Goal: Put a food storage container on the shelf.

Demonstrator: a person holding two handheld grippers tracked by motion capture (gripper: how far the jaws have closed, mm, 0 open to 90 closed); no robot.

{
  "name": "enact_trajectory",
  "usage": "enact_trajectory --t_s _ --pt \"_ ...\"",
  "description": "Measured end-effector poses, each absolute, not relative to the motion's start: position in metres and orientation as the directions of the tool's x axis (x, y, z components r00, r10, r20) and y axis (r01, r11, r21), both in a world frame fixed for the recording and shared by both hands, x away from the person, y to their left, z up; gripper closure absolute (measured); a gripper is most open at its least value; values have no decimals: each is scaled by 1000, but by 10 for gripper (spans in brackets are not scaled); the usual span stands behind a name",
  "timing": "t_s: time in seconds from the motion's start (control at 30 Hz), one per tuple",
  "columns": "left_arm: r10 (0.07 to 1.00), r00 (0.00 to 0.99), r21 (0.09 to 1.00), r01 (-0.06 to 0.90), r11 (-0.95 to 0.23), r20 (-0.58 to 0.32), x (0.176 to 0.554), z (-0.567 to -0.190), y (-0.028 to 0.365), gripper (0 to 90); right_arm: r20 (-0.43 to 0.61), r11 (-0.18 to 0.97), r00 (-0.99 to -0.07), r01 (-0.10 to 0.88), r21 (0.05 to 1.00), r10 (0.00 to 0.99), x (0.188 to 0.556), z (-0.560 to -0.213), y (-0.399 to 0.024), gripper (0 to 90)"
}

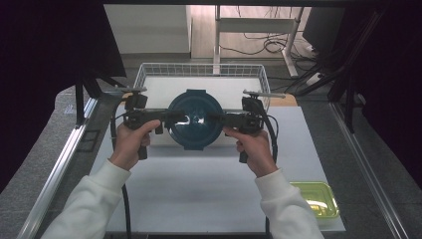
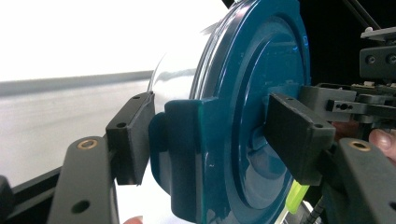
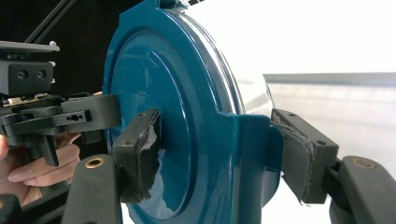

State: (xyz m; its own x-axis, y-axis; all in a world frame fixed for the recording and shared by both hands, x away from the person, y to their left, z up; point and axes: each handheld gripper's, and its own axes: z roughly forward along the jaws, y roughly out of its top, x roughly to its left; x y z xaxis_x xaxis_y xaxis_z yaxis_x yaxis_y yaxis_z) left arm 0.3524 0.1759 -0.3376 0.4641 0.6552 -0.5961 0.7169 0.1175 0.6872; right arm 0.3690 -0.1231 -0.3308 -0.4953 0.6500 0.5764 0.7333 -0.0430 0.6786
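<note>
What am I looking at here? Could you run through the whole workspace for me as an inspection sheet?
Surface: white mat on a grey table.
Job's things: round dark-teal plastic lidded container, held above the mat, lid up.
Clutter: white wire basket behind it; yellow-green translucent tray at the near right corner.
Grippers: left gripper and right gripper each clamp a side latch, jaws above and below.
Cables: black cable trails from the left gripper; more lie on the floor beyond.
Surroundings: dark curtains on both sides, metal frame rails.
</note>
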Motion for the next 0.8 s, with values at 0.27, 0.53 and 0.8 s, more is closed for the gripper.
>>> enact_trajectory --t_s 0.27,0.53,0.8 --pt "645 479 695 709 115 -595 373 -327 178 349 573 -48 -490 731 680 656 386 -319 -122 349" --pt "637 479 691 713 119 -604 390 -319 183 349 566 -50 -487 727 685 666 402 -307 -117 349" --pt "633 482 695 708 126 -606 400 -312 191 349 556 -47 -493 719 694 670 413 -297 -109 349"
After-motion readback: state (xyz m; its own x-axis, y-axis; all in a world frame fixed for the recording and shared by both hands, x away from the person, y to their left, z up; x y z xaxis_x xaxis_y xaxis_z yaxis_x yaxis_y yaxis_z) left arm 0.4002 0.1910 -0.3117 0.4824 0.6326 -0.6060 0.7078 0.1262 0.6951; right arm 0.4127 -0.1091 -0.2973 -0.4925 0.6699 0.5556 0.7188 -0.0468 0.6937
